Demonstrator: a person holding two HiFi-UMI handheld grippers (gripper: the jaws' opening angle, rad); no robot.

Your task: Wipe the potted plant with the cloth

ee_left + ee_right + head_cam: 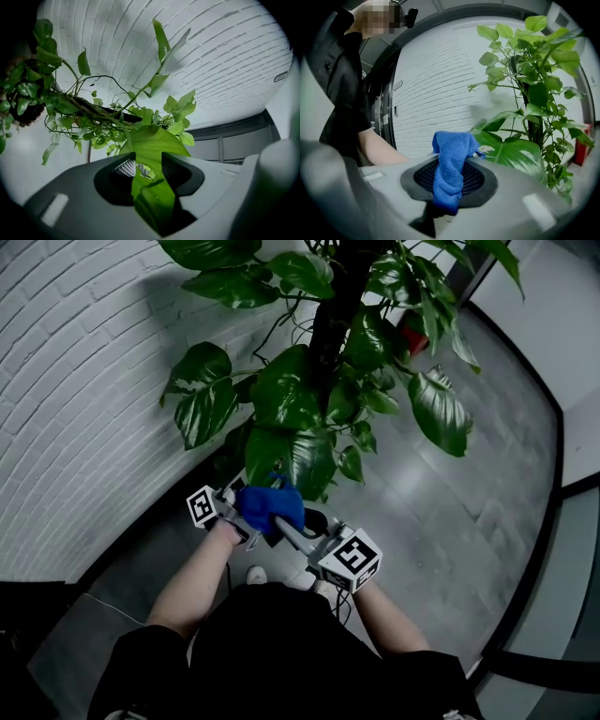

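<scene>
Head view: potted plant [328, 352] stands against the white brick wall [84, 381] on the grey floor [469, 512], its leaves hanging low toward me. My left gripper [242, 504] and right gripper [279, 521] meet just under the lowest big leaf [298, 460]. The blue cloth [272, 505] is bunched between them, touching that leaf's lower edge.

Left gripper view: my jaws are nearly together, clamped on the leaf [152, 159], which runs down between the pads. Stems and smaller leaves lie beyond.

Right gripper view: my jaws are closed on the cloth [449, 171], and a wad of it stands up above them. The broad leaf [515, 154] lies just right of the cloth. My forearm [379, 147] is at the left.
</scene>
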